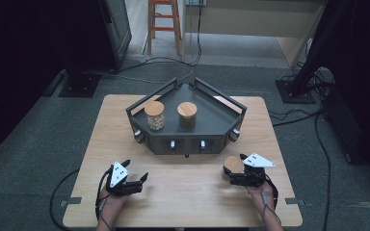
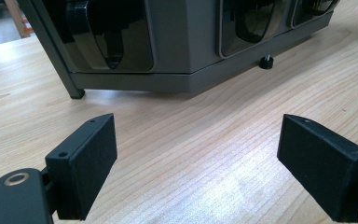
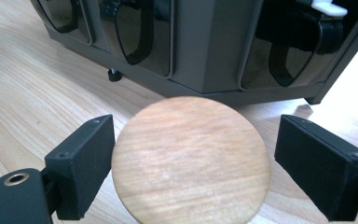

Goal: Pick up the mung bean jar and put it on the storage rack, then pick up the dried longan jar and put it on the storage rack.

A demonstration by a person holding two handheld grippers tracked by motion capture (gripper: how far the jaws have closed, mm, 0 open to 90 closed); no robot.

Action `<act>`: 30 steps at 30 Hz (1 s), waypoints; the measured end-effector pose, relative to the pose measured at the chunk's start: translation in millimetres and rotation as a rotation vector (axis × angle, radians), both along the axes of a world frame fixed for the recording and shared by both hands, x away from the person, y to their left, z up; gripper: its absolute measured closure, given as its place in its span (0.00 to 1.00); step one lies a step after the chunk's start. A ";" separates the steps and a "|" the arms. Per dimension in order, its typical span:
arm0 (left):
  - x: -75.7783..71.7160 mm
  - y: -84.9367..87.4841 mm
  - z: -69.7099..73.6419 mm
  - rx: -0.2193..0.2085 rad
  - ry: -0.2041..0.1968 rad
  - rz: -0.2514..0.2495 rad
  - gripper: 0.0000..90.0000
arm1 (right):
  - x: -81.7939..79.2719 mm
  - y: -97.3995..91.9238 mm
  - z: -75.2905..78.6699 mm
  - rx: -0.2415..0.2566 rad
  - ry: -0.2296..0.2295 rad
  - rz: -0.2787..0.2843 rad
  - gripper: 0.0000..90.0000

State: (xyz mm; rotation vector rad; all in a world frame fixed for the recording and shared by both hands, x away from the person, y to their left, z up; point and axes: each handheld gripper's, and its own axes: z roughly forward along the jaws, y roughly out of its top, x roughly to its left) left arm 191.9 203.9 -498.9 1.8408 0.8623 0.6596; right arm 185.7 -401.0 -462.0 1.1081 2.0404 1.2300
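A dark grey angular rack (image 1: 212, 120) stands at the middle of the wooden table (image 1: 183, 197). On its top are two glass jars with wooden lids: one with pale contents (image 1: 154, 115), one with dark contents (image 1: 187, 115). A third jar with a round wooden lid (image 1: 233, 164) (image 3: 191, 140) stands on the table by the rack's right front corner. My right gripper (image 1: 235, 174) (image 3: 193, 158) is open with this jar between its jaws; a gap shows on the right side. My left gripper (image 1: 136, 171) (image 2: 196, 158) is open over bare table, facing the rack's front (image 2: 182, 37).
The rack's front face holds dark scoop-shaped openings (image 3: 140, 28) and small feet (image 2: 265, 61). Beyond the table, an orange stool (image 1: 164, 19), black stand bases (image 1: 79, 84) and cables (image 1: 294, 115) lie on the grey floor. Bare wood lies between the two grippers.
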 end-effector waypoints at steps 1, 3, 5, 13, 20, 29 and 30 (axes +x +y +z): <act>0.0 0.0 0.0 0.000 0.000 0.000 0.13 | -0.2 -0.4 -0.5 -0.002 0.004 -0.003 0.14; -0.1 0.0 0.0 0.000 -0.001 0.000 0.13 | -0.6 -1.4 -2.3 -0.002 0.006 -0.005 0.14; -0.2 0.0 0.1 0.001 0.000 0.000 0.13 | -1.3 -3.2 -5.6 0.010 0.007 -0.007 0.14; -1.2 0.8 0.0 -0.002 -0.001 0.007 0.13 | -0.8 0.7 -9.7 0.001 0.021 -0.007 0.14; -1.6 0.5 0.2 -0.002 -0.003 0.007 0.13 | 1.1 2.5 -13.0 -0.006 0.042 -0.004 0.14; -1.0 0.3 0.1 -0.001 -0.001 0.006 0.13 | 0.5 2.2 -15.2 -0.008 0.048 -0.005 0.14; -1.1 0.3 0.1 -0.001 -0.001 0.006 0.13 | 0.6 2.1 -15.2 -0.007 0.050 -0.006 0.14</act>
